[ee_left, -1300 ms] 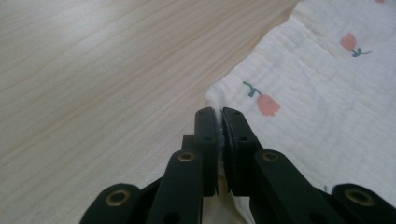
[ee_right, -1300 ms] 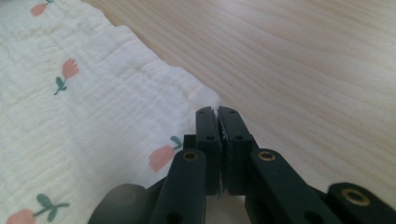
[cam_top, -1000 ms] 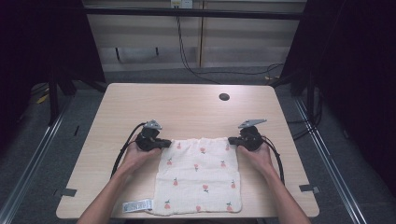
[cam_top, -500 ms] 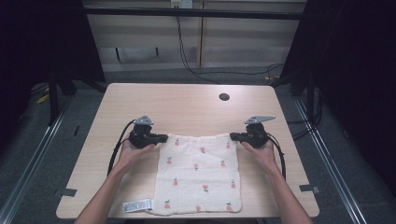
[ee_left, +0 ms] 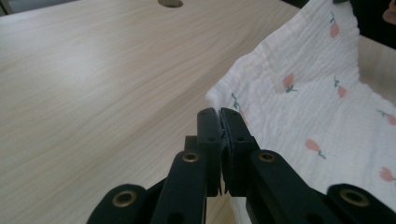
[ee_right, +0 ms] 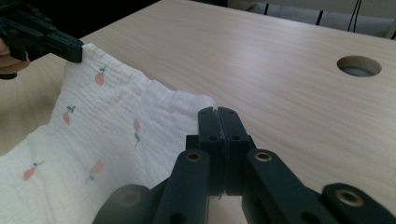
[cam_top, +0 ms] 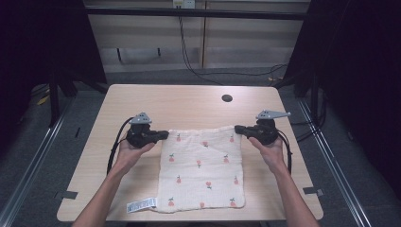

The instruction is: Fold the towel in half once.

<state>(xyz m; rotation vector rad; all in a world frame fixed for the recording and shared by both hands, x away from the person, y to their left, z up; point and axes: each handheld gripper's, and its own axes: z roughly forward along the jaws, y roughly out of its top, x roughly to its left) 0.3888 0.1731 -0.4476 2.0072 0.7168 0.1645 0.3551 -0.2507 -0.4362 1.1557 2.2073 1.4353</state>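
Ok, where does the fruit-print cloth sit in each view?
High view: cloth at lower centre, far corners pinched by both claws.
Left gripper view: cloth fills the right side.
Right gripper view: cloth at lower left.
Shared landmark: the round table hole.

Right tool (ee_right: 218, 114) clamped on cloth (ee_right: 93, 140) corner

Crinkled matt cotton-like cloth (cam_top: 203, 172) (fruit print), smooth pale wood-grain table (cam_top: 189, 106), matt black, probably plastic, fingers (ee_left: 219, 135)
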